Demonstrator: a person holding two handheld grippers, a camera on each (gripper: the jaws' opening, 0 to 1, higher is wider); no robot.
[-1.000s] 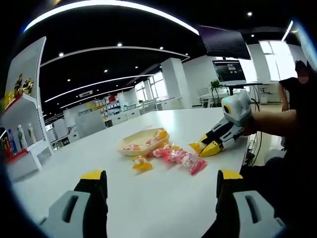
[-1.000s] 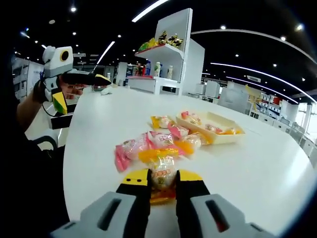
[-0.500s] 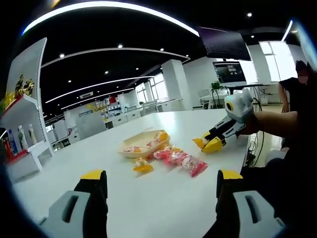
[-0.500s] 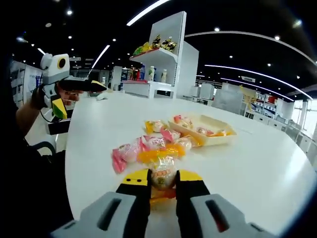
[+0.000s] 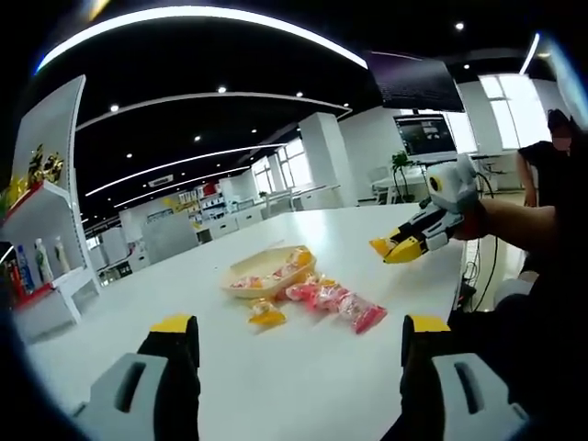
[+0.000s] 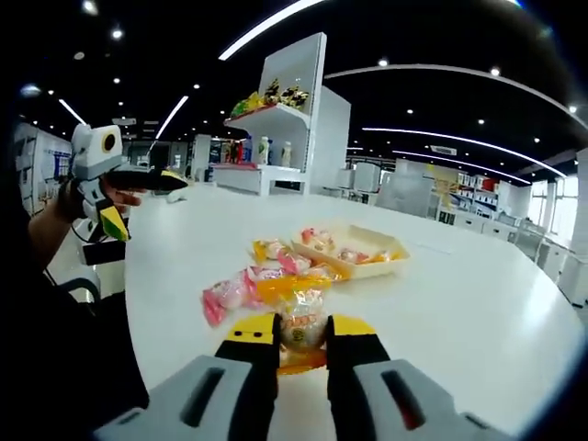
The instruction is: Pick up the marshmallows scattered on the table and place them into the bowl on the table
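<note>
Marshmallow packet [image 6: 302, 328] gripped in right claw [image 6: 303, 333], raised above worktop [image 6: 478, 303]. Other packets [image 5: 323, 298] lie beside shallow bowl [image 5: 266, 270]. Left claw [image 5: 299, 331] open wide, away from pile.

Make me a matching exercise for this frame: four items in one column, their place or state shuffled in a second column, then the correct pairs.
Items:
1. right gripper
2. left gripper
3. bowl
4. pink packet

Place or state:
A. open, holding nothing
B. lying on the table beside the pile
C. shut on an orange-wrapped marshmallow
D. on the table beyond the pile, already holding a few packets

Pairs: 1-C, 2-A, 3-D, 4-B
</note>
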